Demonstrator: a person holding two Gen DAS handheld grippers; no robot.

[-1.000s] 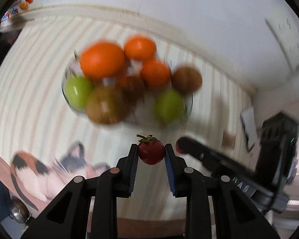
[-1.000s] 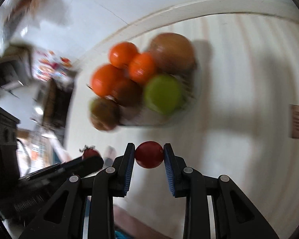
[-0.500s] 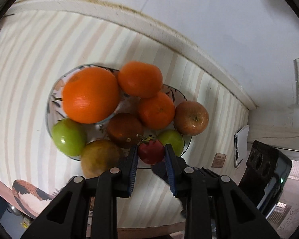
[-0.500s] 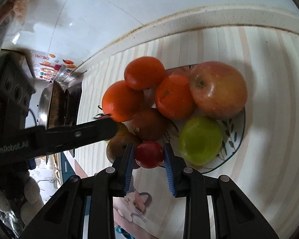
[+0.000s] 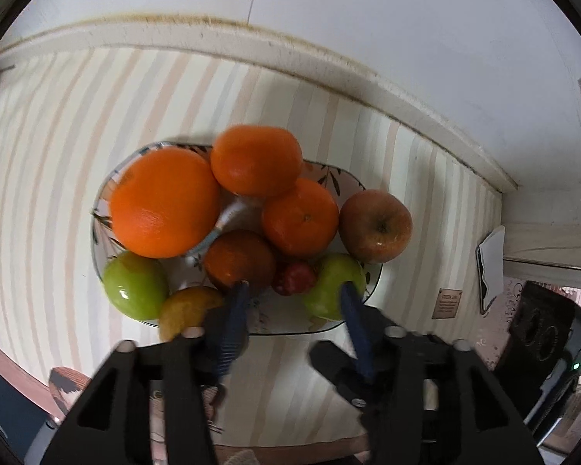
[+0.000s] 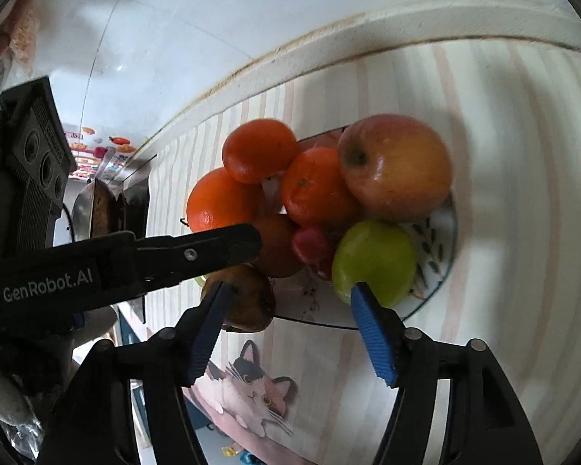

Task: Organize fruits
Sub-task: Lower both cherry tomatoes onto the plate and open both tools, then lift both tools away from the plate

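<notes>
A patterned plate [image 5: 352,178] [image 6: 441,259] on the striped cloth holds oranges [image 5: 162,201], green apples [image 5: 135,285] [image 6: 375,259], a red apple [image 5: 375,224] [image 6: 399,166] and a brownish pear [image 5: 186,310]. Small red cherry tomatoes [image 5: 294,277] [image 6: 311,248] lie among the fruit at the plate's near side. My left gripper [image 5: 294,290] is open and empty just above the tomatoes. My right gripper [image 6: 286,290] is open and empty over the plate's near edge. The left gripper's finger [image 6: 197,250] crosses the right wrist view.
The striped cloth [image 5: 38,155] has a cat picture [image 6: 251,387] at its near edge. A raised white ledge [image 5: 251,42] and wall run behind the plate. A stove with pans [image 6: 100,201] stands to the left. A small card [image 5: 449,302] lies right of the plate.
Both grippers opened and let go of their cherry tomatoes, which now lie on the plate among the fruit. Both grippers have drawn back slightly.
</notes>
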